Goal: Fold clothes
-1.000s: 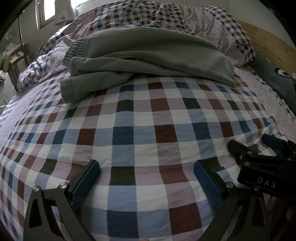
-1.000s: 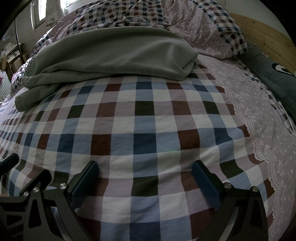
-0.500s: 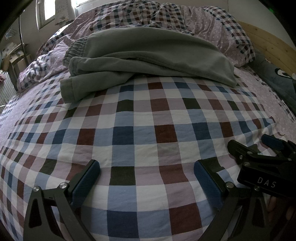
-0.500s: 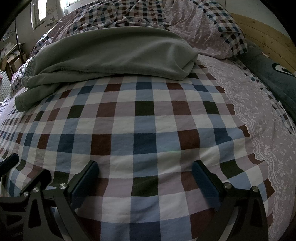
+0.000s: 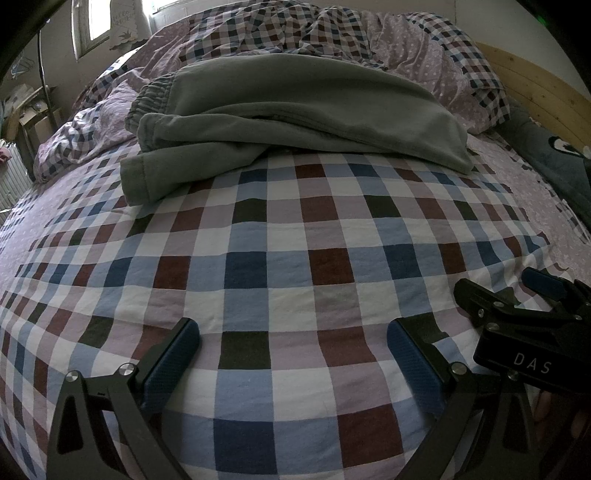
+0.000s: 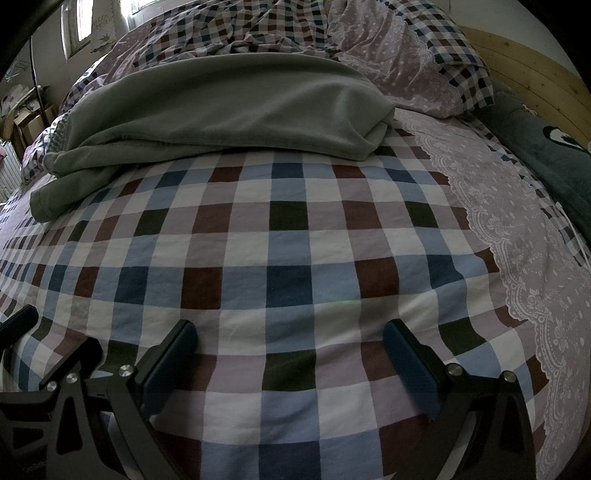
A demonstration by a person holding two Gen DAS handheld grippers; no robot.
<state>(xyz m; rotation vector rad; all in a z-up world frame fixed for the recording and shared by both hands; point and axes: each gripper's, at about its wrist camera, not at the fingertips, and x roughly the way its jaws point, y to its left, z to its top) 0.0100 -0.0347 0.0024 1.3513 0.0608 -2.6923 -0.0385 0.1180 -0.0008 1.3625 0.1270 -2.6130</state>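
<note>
A pair of grey-green trousers (image 5: 295, 110) lies folded over on the checked bedspread (image 5: 288, 266), elastic waistband at the far left and a hem hanging toward me at the left. The same trousers (image 6: 229, 107) fill the upper middle of the right wrist view. My left gripper (image 5: 293, 350) rests low near the bed's front edge, open and empty, well short of the trousers. My right gripper (image 6: 288, 349) is likewise open with nothing between its fingers. The right gripper's body (image 5: 524, 321) shows at the lower right of the left wrist view.
A rumpled checked and dotted duvet (image 5: 332, 33) is heaped behind the trousers. A dark plush toy (image 6: 546, 147) lies along the wooden headboard (image 6: 535, 74) on the right. A lace-edged lilac sheet (image 6: 517, 229) runs down the right side. A radiator and shelves (image 5: 14, 155) stand at far left.
</note>
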